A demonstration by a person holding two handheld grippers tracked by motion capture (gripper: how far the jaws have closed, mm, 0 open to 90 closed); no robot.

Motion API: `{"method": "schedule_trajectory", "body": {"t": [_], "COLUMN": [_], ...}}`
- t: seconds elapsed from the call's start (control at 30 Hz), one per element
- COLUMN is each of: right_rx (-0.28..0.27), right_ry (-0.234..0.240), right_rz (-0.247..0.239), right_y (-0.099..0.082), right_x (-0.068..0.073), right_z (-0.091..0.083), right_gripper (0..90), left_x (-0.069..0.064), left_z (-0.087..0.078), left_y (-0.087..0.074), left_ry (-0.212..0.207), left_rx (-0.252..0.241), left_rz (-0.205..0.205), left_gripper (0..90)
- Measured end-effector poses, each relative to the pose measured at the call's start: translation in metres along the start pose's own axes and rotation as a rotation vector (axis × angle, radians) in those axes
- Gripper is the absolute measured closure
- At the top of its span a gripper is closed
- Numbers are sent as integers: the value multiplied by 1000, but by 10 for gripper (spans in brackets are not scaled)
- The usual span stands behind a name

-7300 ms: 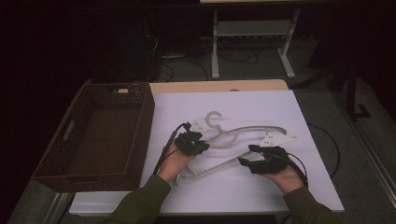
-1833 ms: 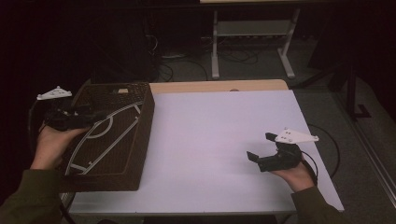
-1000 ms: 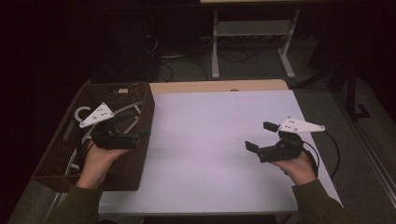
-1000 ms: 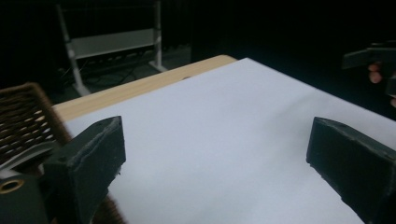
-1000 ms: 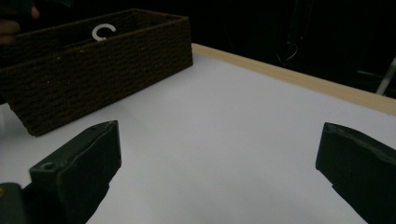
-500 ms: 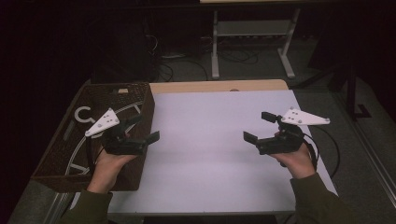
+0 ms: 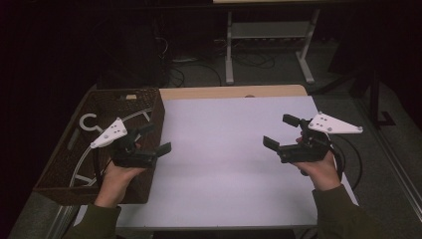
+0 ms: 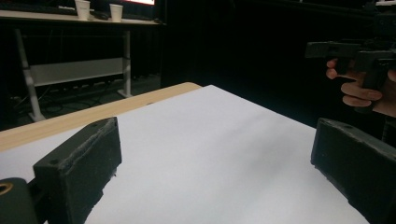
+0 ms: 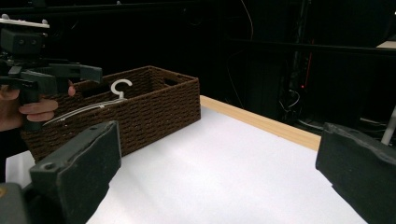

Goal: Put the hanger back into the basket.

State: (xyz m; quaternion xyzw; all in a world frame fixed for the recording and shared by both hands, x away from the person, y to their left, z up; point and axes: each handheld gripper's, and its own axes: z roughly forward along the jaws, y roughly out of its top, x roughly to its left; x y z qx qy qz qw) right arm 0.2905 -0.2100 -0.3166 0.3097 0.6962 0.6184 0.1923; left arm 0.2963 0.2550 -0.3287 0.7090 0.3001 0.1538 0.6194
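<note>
With hanger [image 7: 89,121] lying in basket [image 7: 154,107] behind left gripper [image 7: 152,138] | both grippers wide apart, empty, right gripper [image 7: 281,133] included | likely stowing done | next: probably rest or new item.

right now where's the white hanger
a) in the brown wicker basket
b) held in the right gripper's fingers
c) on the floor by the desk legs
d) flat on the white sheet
a: the white hanger lies in the brown wicker basket, its hook poking up above the rim in the right gripper view.
</note>
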Motion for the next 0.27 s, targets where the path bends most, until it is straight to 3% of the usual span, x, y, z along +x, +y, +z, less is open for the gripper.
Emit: {"method": "schedule_trajectory", "body": {"t": [0.27], "right_rx": [-2], "right_ry": [-1], "right_rz": [1], "right_y": [0], "right_x": [-1], "right_z": [-1], "right_gripper": [0], "left_x": [1], "left_z": [-1], "left_y": [0], "left_ry": [-1], "left_rx": [2], "left_rz": [-1], "left_gripper": [16]}}
